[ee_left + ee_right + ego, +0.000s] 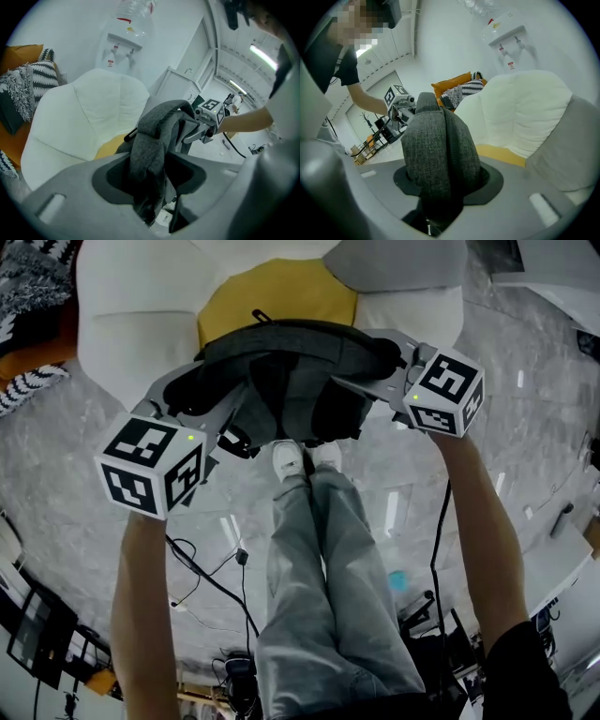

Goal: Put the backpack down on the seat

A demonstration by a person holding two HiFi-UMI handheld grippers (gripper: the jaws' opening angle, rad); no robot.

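**Backpack** [291,371]: grey woven fabric with dark straps. Hung by its upper part just above the front edge of the seat [277,296], stretched between both grippers. Underside hidden, so contact with the seat cannot be told. Not lying settled on it.

**Left gripper** [211,418]: at the seat's front left. Jaws fairly wide but clamped on a thick, bunched fold of backpack fabric that fills the gap.

**Right gripper** [380,371]: at the seat's front right. Jaws likewise wide, pressed on a rounded, padded roll of the backpack.

**Seat**: yellow pad set in a white armchair [131,324], its back half showing beyond the backpack.

**Shoes** [302,457]: white, on the floor directly in front of the seat, under the backpack's near edge.

**Pillows** [28,84]: black-and-white striped with orange, to the left of the seat.

**Water dispenser** [121,44]: behind the seat, against the wall.

**Progress**, as judged: backpack brought to the seat and held over it, most of the way there. Left to do: rest the base squarely on the seat, release both grips, and draw the grippers clear without dragging the straps off the edge.
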